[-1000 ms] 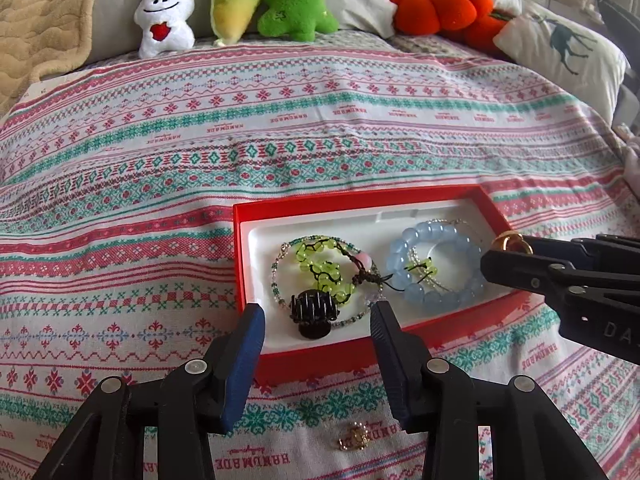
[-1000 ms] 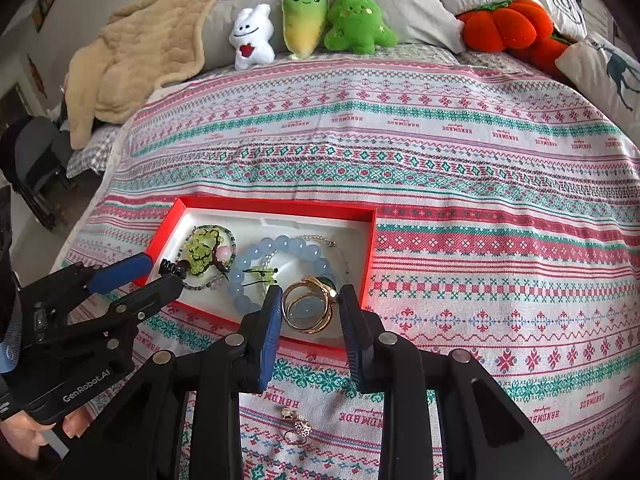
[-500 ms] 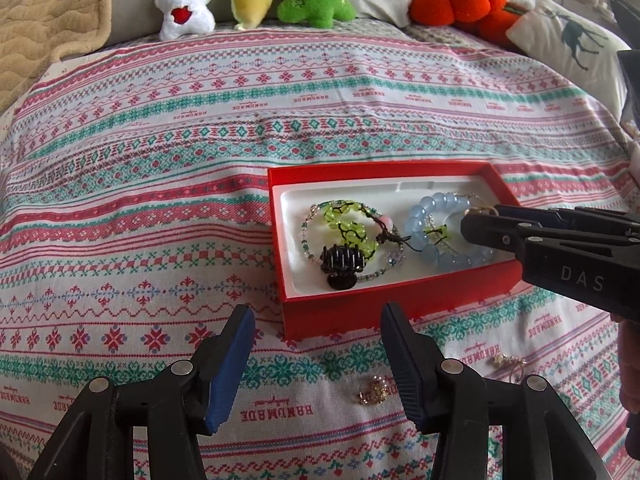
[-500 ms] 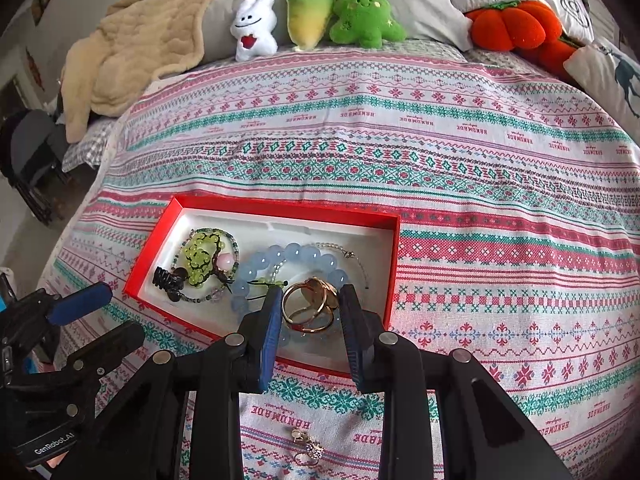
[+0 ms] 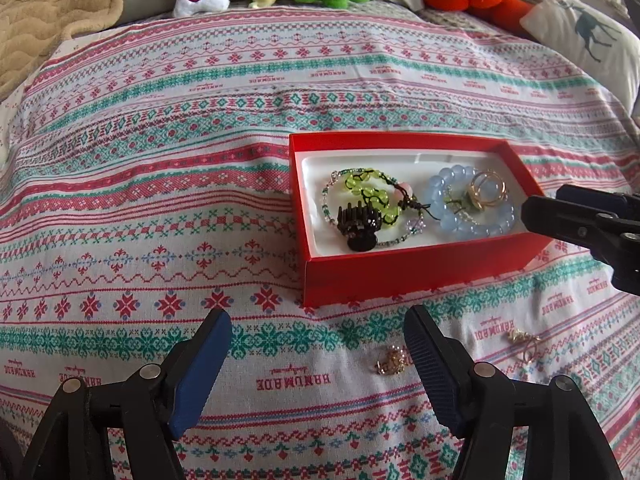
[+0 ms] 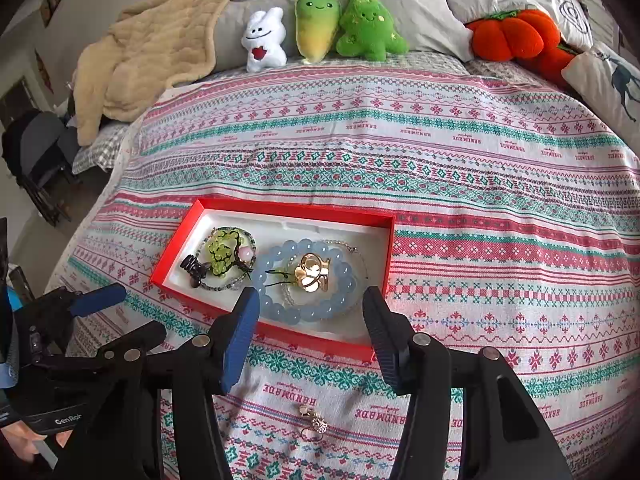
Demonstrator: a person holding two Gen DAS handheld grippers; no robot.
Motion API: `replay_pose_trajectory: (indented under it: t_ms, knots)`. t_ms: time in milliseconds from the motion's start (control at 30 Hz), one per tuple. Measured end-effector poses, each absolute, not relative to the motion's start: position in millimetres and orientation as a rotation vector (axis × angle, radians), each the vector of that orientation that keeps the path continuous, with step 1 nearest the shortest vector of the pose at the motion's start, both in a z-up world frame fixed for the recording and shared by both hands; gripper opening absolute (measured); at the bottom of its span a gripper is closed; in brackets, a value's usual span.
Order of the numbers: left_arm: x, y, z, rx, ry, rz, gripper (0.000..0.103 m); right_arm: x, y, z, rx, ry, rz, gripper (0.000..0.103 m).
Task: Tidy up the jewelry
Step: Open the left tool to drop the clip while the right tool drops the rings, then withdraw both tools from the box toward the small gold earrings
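A red box (image 5: pixel 420 276) (image 6: pixel 176 252) with a white liner sits on the patterned bedspread. In it lie a green bead bracelet (image 5: pixel 370 194) (image 6: pixel 222 252), a black hair claw (image 5: pixel 358 224) (image 6: pixel 194 270), a pale blue bead bracelet (image 5: pixel 472 220) (image 6: pixel 280 312) and gold rings (image 5: pixel 486 194) (image 6: pixel 312 272) inside the blue one. My right gripper (image 6: pixel 310 340) is open and empty just in front of the box. My left gripper (image 5: pixel 318 368) is open and empty, further back from the box. Small gold pieces lie loose on the bedspread (image 5: pixel 390 362) (image 5: pixel 524 342) (image 6: pixel 314 420).
Plush toys (image 6: pixel 320 28) and an orange pumpkin cushion (image 6: pixel 512 34) line the far edge with pillows. A beige blanket (image 6: pixel 148 52) lies at the far left. A chair (image 6: pixel 36 152) stands off the bed's left side.
My right gripper opened and let the gold rings go; they now lie in the box on the blue bracelet. Both grippers drew back from the box.
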State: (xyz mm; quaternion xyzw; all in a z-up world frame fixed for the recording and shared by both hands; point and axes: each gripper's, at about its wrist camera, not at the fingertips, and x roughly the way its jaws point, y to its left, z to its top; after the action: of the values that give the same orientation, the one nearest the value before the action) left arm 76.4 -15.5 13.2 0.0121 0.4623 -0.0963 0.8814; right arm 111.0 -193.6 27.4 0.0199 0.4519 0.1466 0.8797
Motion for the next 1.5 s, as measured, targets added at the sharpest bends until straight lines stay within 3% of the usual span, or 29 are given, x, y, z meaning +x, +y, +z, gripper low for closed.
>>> replay_pose_trajectory:
  t_ms: [300,1200,1500]
  knots:
    - [64,-10,10,0.009,0.995,-0.199,0.087,82,-205,26,0.015,0.977,0.298,0.07]
    - [24,-17,-35,0.159,1.079,-0.234,0.088,27,-194,-36,-0.115,1.116,0.304,0.072]
    - [17,-9,-40,0.173,1.029,-0.255,0.097,27,-182,-40,-0.172,1.062,0.304,0.077]
